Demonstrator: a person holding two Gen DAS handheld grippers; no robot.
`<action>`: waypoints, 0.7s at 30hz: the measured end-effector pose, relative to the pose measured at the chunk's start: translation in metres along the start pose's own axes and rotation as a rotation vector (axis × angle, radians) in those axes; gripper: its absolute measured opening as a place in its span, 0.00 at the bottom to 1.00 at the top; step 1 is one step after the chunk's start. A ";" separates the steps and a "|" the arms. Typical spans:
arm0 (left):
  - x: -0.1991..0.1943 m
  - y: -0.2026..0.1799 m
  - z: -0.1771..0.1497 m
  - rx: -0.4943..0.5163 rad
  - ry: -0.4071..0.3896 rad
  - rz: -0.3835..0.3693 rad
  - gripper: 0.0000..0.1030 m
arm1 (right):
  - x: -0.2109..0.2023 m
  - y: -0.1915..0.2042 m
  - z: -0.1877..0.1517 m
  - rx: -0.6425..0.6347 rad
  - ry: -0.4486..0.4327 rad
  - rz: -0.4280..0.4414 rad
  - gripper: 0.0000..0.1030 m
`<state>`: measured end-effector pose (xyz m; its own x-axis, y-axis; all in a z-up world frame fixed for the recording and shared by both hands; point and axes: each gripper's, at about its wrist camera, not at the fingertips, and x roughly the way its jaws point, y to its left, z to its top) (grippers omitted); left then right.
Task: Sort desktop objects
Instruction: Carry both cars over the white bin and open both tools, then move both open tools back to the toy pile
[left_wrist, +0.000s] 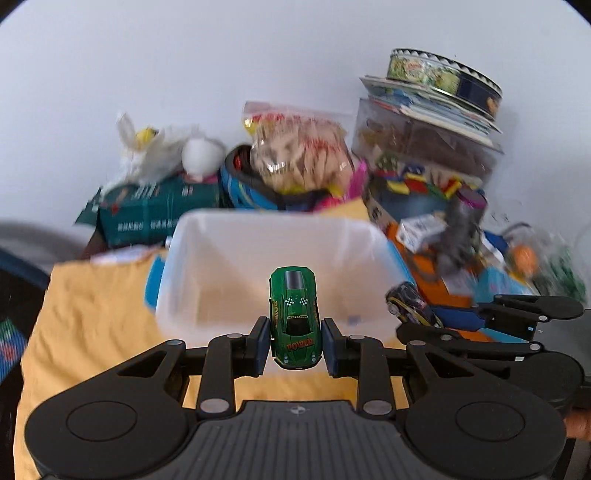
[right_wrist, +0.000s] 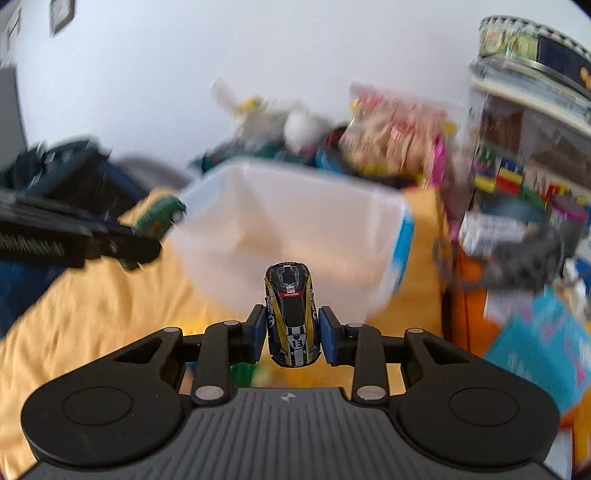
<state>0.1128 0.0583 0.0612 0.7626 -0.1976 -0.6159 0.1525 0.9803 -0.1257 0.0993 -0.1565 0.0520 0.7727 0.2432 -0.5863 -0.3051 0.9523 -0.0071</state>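
left gripper (left_wrist: 295, 341): clamped on green toy car (left_wrist: 294, 317), nose toward white plastic bin (left_wrist: 207, 240) | right gripper (right_wrist: 293, 338): clamped on black-and-gold toy car (right_wrist: 292, 319), numbered 13 | both cars held off the yellow cloth (left_wrist: 92, 317), bin just ahead

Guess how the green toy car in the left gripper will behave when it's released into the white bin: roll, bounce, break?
The green toy car looks rigid, its sides clamped in the left gripper without deforming, so breakage seems unlikely. As a wheeled toy it will probably roll or skid on the white bin's smooth-looking floor. It is small, so probably light; the walls should contain it.
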 end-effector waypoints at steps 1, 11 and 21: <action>0.009 -0.001 0.006 0.016 -0.004 0.006 0.32 | 0.007 -0.001 0.007 -0.002 -0.006 -0.017 0.33; 0.083 0.013 0.016 0.052 0.094 0.099 0.33 | 0.075 -0.008 0.015 0.021 0.057 -0.113 0.34; 0.009 0.015 -0.011 0.032 -0.002 0.035 0.46 | 0.035 -0.014 0.004 0.093 0.000 -0.088 0.39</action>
<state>0.1153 0.0716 0.0452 0.7689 -0.1630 -0.6182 0.1452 0.9862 -0.0793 0.1329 -0.1605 0.0347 0.7941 0.1583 -0.5868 -0.1833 0.9829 0.0170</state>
